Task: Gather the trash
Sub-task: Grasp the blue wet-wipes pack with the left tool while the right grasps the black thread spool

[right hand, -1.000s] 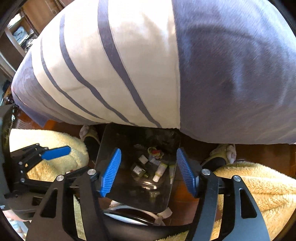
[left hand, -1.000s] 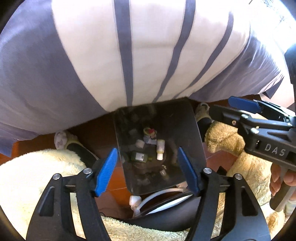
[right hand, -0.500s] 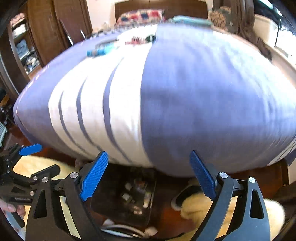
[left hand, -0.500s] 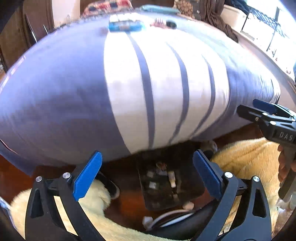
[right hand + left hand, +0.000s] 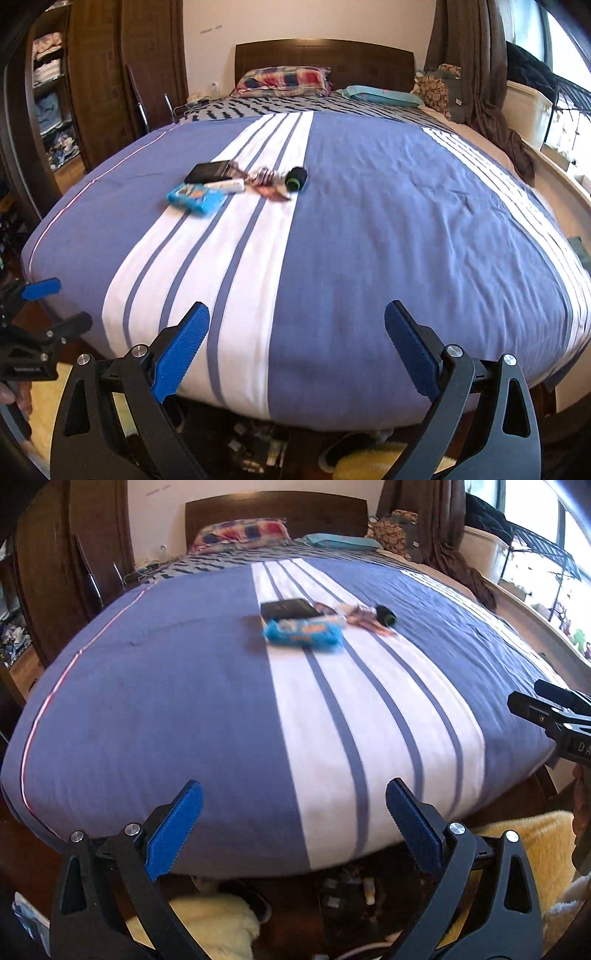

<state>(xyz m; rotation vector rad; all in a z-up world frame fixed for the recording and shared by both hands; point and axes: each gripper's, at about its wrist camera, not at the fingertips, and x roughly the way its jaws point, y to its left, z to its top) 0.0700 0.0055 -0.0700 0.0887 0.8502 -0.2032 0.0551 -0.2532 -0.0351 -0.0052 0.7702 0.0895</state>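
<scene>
Blue wrapper [image 5: 303, 634], long axis crosswise on bed [image 5: 166, 701]

a bed [image 5: 369, 229] with blue-and-white striped cover fills the room, dark wooden headboard [image 5: 325, 55] against a pale wall [image 5: 303, 20], bright window [image 5: 569, 74] at right.

The left gripper [image 5: 293, 834] hangs at the near edge of the bed [image 5: 166, 709], its blue-padded jaws spread wide and holding nothing. Far across the striped blue and white cover lies a cluster of trash: a blue wrapper [image 5: 302, 634] nearest, a flat black box [image 5: 288, 608] just behind it, crumpled wrappers [image 5: 364, 617] to the right, and a dark roll [image 5: 386, 615] at the right end. The right gripper [image 5: 554, 716] juts in at the right edge. Below the bed edge sits a dark bin [image 5: 347, 897], between yellow fleece [image 5: 532, 845].
</scene>
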